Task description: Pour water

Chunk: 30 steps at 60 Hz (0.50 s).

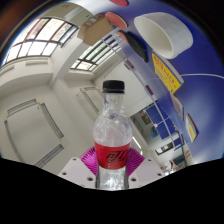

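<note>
Off to the left a ceiling (40,100) tilts across the room, pale panels running up to a row of bright windows (50,38). In the middle a clear plastic bottle (112,135) with a black cap (113,87) and a red label (113,157) stands upright between the jaws of the gripper (111,168), lifted against the ceiling with nothing under it. The magenta pads (96,157) press on its lower half from both sides, so the jaws are clamped on it. To the right a blue wall (165,28) carries a white cylinder (166,35), with cluttered shelving (170,125) below.
</note>
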Each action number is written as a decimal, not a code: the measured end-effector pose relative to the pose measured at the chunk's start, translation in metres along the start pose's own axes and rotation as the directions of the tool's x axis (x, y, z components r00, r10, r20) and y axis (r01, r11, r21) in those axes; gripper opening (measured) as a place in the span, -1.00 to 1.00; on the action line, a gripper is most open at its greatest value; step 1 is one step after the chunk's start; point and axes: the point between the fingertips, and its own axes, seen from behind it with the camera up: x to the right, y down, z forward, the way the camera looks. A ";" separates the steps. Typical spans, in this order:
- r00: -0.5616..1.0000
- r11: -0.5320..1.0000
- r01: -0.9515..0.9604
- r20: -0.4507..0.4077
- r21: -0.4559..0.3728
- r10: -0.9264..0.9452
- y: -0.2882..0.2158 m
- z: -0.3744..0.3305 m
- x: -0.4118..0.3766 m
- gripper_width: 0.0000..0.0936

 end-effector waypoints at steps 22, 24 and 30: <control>0.993 0.995 -0.091 -0.075 0.031 0.093 -0.056 -0.013 0.023 -0.33; 0.995 0.999 -0.053 -0.087 0.004 0.054 -0.047 -0.011 0.019 -0.33; 0.980 0.981 0.179 -0.074 -0.077 -0.184 -0.018 -0.013 -0.025 -0.33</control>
